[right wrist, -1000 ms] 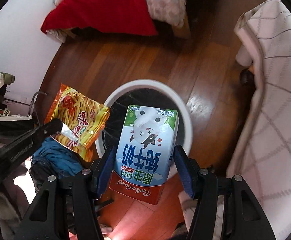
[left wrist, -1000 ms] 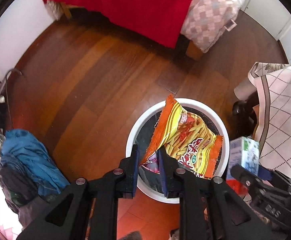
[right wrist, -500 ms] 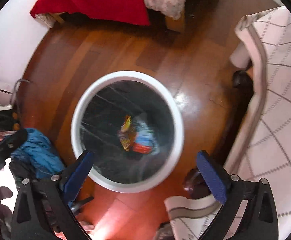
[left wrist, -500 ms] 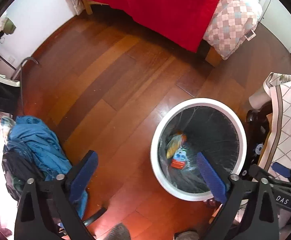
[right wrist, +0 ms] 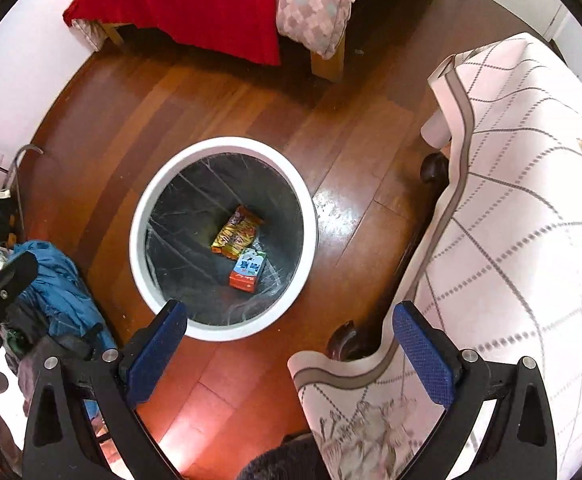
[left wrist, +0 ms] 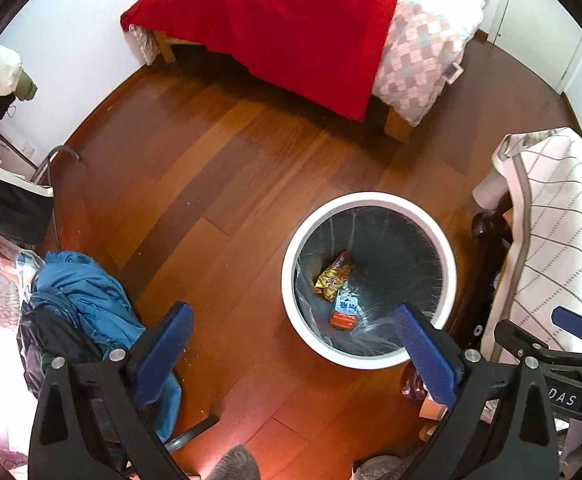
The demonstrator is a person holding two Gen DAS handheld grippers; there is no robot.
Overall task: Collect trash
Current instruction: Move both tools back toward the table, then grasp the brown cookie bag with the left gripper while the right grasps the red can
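While both tongs are held wide apart and empty, glossy reddish wood planks (left wrist: 219,184) are seen ahead, with a red-covered bed (left wrist: 303,28) beyond. Ahead of the right gripper (right wrist: 291,356) and right of the left gripper (left wrist: 295,356), a round white bin (right wrist: 223,148) is lined in black; its crinkled snack bag (right wrist: 237,233) and boxy milk carton (right wrist: 247,270) are laid flat, long axes pointing away.
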